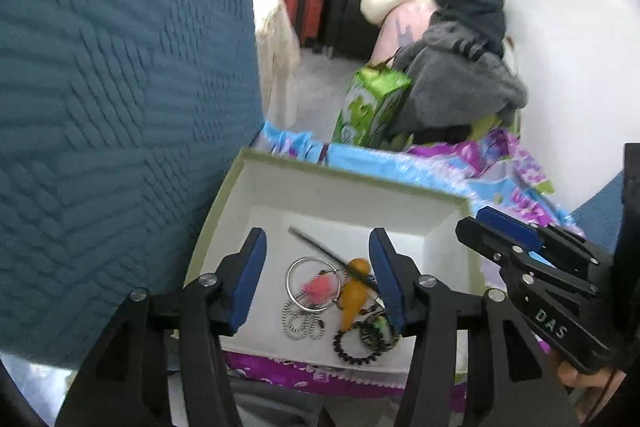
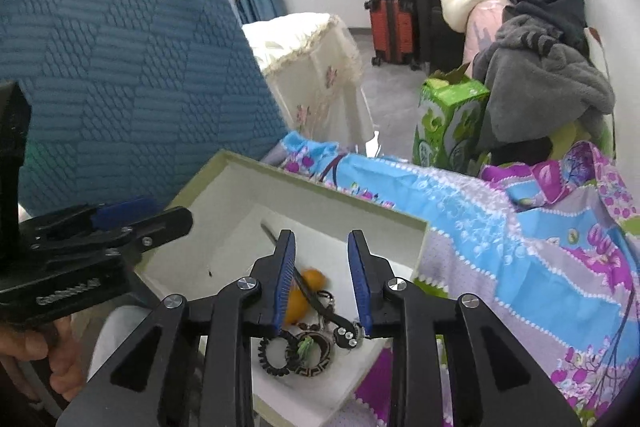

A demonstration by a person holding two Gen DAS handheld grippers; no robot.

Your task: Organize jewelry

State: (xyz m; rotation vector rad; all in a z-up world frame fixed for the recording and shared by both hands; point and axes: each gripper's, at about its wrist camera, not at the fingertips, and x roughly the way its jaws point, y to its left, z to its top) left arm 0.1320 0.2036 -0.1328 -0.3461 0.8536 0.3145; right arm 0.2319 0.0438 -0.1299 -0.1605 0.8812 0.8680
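Observation:
A white box with a green rim (image 1: 360, 183) (image 2: 320, 195) holds the jewelry. In it lie silver hoops over a pink piece (image 1: 318, 287), an orange pendant (image 1: 354, 291) (image 2: 298, 301), a ball chain (image 1: 298, 323), a thin black stick (image 1: 316, 243), a black coil tie (image 1: 348, 351) (image 2: 272, 351) and a patterned bangle (image 2: 316, 367). My left gripper (image 1: 317, 239) hovers over the pile, jaws apart, nothing pressed between the blue pads. My right gripper (image 2: 321, 239) hangs over the same pile, jaws narrower but apart, gripping nothing. Each gripper shows at the edge of the other's view.
The box rests on a floral bedsheet (image 2: 520, 227) beside a blue quilted cover (image 1: 120, 87). Behind stand a green carton (image 2: 448, 123), stacked suitcases (image 2: 390, 27) and a heap of clothes (image 2: 540, 75). A hand (image 2: 52, 355) holds the left gripper's handle.

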